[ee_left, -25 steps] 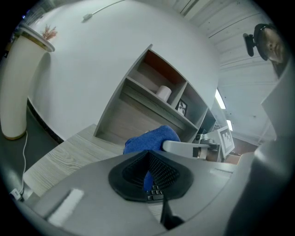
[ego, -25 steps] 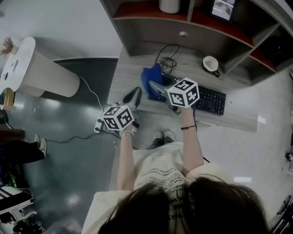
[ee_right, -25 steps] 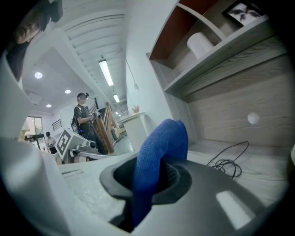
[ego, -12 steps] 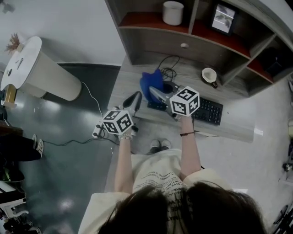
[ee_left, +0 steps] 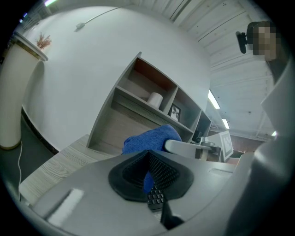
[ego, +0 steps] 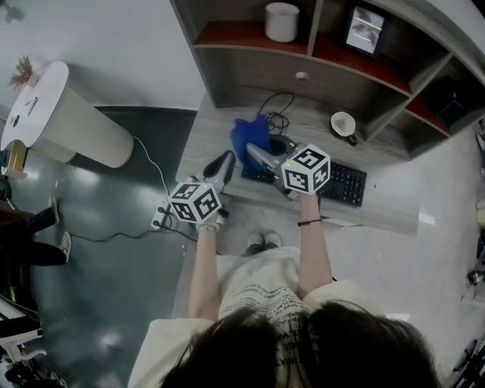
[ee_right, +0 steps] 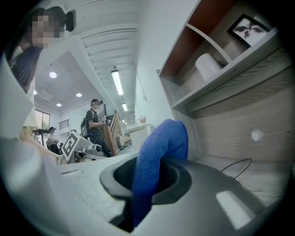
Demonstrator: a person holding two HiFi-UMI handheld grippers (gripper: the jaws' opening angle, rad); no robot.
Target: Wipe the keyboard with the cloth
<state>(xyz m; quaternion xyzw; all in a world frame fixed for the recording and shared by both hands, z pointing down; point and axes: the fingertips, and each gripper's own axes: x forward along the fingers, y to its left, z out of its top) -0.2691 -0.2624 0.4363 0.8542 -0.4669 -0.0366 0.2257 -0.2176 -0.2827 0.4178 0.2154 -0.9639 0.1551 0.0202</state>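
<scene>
Floor (ego: 98,250) of dark, glossy material fills the left, where a white tapered stand (ego: 64,121) lies partly out of frame and someone's shoes at the edge are cut off. On the near left of the pale wood-grain desk (ego: 203,136) hovers the left gripper (ego: 225,161). Its ribbed black pads are drawn almost together with nothing between them, and only a slit shows cloth and keys beyond. Just right of it, the right gripper (ego: 253,149) is clamped on the blue cloth (ego: 248,130), a soft, fuzzy fold that bulges up out of the jaws. Cloth and gripper hide the left end of the black keyboard (ego: 345,183), so whether the cloth touches the keys cannot be told. A thin black cable (ego: 276,106) loops on the desk beyond the cloth. Farther right sits a round white cup (ego: 343,123). On the far shelf stand a white cylinder (ego: 282,21) and a framed picture (ego: 364,26).
</scene>
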